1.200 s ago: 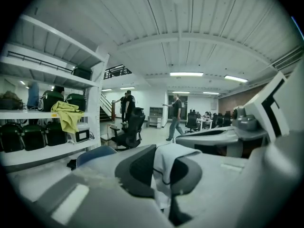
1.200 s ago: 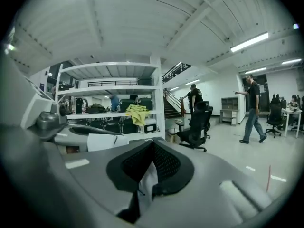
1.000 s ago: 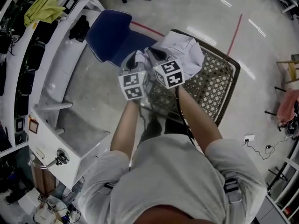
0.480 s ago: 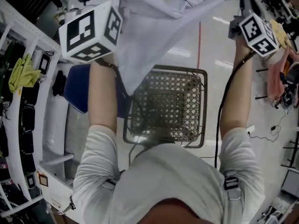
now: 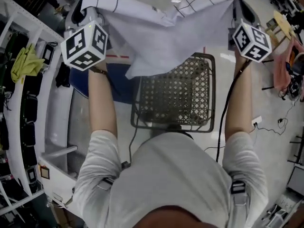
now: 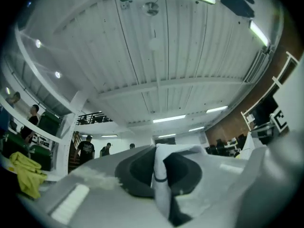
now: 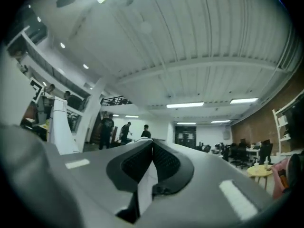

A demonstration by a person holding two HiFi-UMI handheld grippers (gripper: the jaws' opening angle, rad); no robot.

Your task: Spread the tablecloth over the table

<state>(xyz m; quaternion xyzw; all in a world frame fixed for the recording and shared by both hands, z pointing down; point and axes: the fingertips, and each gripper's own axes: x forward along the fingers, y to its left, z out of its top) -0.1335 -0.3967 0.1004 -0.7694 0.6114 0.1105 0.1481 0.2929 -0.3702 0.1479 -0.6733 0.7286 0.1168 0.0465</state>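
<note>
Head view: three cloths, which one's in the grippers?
The white grid-lined tablecloth, clamped in the left gripper and right gripper, stretched above the metal mesh table. The yellow-green cloth sits far left, the pink cloth far right, both untouched.

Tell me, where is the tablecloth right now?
In the head view, the tablecloth hangs stretched between the left gripper and the right gripper, above the mesh table.

The tablecloth [image 5: 166, 37] is stretched between the left gripper [image 6: 159, 175] at its left corner and the right gripper [image 7: 151, 167] at its right corner, and its edge is pinched between each pair of jaws. It is hung above the far side of the table [image 5: 173, 96], which is placed ahead of the person, between the two arms. A chair [image 5: 126, 89] is set just left of the table, a shelf [image 5: 57, 118] further left, with a rag [image 5: 23, 63] laid on it.
</note>
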